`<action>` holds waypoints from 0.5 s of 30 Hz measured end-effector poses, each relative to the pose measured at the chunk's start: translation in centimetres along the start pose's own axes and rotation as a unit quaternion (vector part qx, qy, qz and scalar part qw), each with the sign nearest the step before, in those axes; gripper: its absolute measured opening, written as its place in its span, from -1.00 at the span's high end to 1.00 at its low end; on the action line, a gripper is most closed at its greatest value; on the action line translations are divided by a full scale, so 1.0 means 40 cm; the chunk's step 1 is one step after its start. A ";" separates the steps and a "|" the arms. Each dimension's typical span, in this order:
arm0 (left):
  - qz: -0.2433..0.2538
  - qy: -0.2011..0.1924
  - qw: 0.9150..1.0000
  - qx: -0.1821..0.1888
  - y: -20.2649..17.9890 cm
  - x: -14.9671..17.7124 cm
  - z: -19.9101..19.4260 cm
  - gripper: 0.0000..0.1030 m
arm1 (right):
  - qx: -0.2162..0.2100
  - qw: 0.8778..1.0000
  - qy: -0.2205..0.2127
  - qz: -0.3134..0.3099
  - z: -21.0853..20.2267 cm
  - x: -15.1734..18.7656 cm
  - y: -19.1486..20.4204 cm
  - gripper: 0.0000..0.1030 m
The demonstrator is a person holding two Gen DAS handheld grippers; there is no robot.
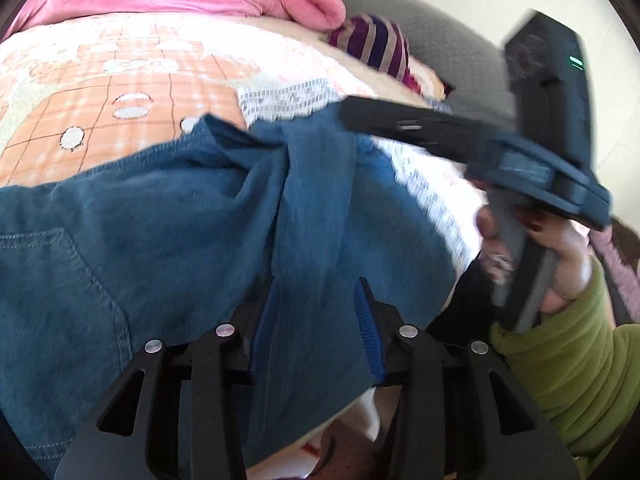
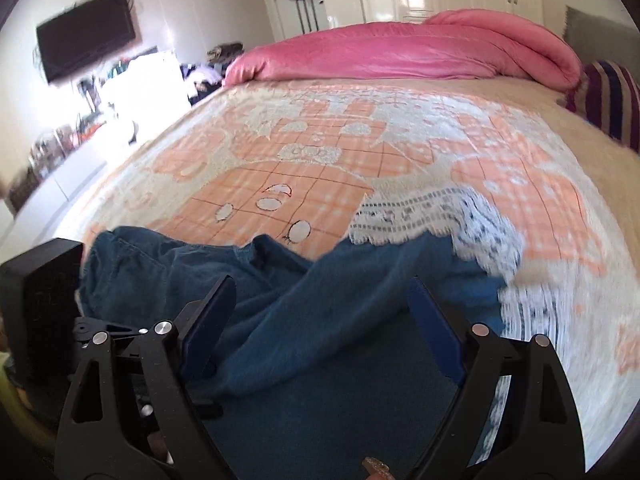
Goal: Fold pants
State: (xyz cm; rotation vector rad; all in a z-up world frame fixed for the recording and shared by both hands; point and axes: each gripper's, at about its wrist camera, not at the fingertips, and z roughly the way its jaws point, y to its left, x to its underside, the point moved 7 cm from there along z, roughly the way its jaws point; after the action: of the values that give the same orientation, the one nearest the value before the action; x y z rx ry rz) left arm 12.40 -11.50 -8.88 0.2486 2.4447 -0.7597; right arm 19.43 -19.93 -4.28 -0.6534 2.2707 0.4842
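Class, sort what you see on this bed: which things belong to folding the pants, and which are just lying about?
Belongs to the job:
pants
left tool, pants between its fingers
right tool, open

Lying about:
pink quilt
striped pillow
lace cloth
patterned bedspread

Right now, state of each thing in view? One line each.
pants: blue denim, rumpled on the bed, not yet folded.
left gripper: jaws apart, denim running between the pads; grip unclear.
right gripper: open, over the pants.
pink duvet: bunched at the far end.
patterned blanket: spread flat.
striped pillow: at the bed's right edge.
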 end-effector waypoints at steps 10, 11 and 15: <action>0.055 -0.008 0.997 0.045 -0.064 0.039 0.024 0.29 | 0.064 0.994 0.089 -0.023 0.225 -0.087 -0.021 -0.36; 0.060 -0.009 0.997 0.046 -0.066 0.041 0.023 0.29 | 0.070 0.993 0.098 -0.021 0.244 -0.090 -0.025 -0.35; 0.066 -0.019 0.996 0.048 -0.065 0.041 0.010 0.29 | 0.091 0.988 0.123 -0.017 0.307 -0.095 -0.050 -0.27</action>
State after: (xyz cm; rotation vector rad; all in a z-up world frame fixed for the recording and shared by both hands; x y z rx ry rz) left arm 10.36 -13.82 -8.88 0.4248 2.3327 -0.8170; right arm 29.50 -14.07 -10.13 -0.6888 2.4944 0.1822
